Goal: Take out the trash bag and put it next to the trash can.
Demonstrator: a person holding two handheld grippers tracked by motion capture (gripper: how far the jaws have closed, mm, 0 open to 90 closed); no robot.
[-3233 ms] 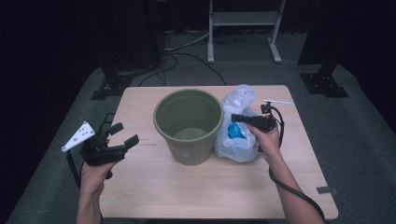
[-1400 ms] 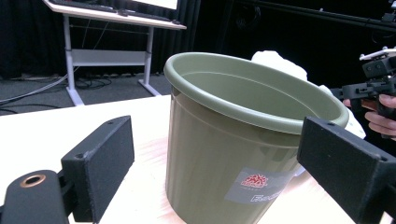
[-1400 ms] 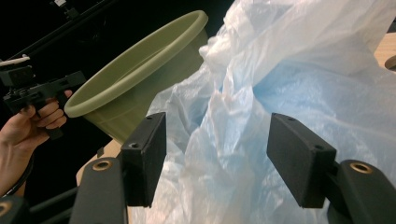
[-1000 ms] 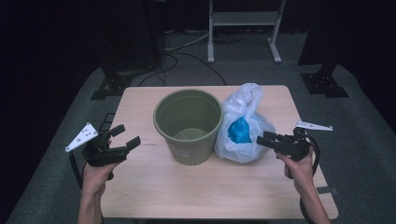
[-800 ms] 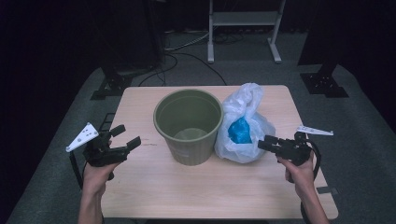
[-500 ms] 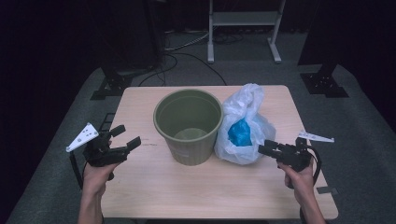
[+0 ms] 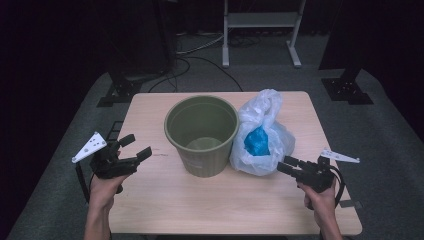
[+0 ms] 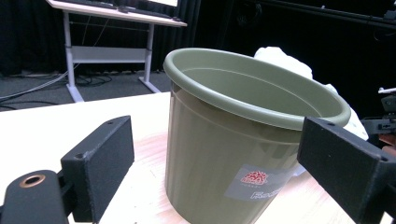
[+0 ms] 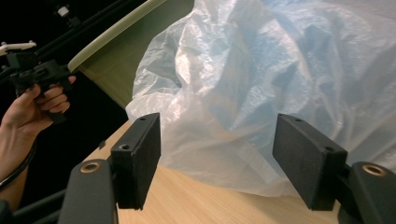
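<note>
An olive-green plastic bucket (image 7: 202, 135) stands upright near the middle of the table (image 7: 165, 210), its mouth open upward. In the left gripper view the bucket (image 8: 243, 140) carries a label with a red logo low on its wall. Touching the bucket on its right side is a translucent white plastic bag (image 7: 263, 134), crumpled and bulging, with something blue (image 7: 256, 142) showing through it. The bag rests on the table and its top rises about level with the bucket rim.

The right hand-held gripper (image 7: 290, 166) sits low over the table's right front area, just beside the bag and pointed at it. In the right gripper view its two black jaws are spread wide apart, released, with the bag (image 9: 261, 93) close ahead between them but not touched. The right hand (image 7: 318, 196) grips the handle from below.

The left hand-held gripper (image 7: 136, 147) is held at the table's left edge, well apart from the bucket and aimed toward it. In the left gripper view its jaws are also spread wide, released, with nothing between them. The left hand (image 7: 106, 187) holds it.

Beyond the table lies grey carpeted floor (image 7: 385, 125) with loose cables (image 7: 200, 50), black stand feet (image 7: 347, 90) and a white frame stand (image 7: 260, 22).
</note>
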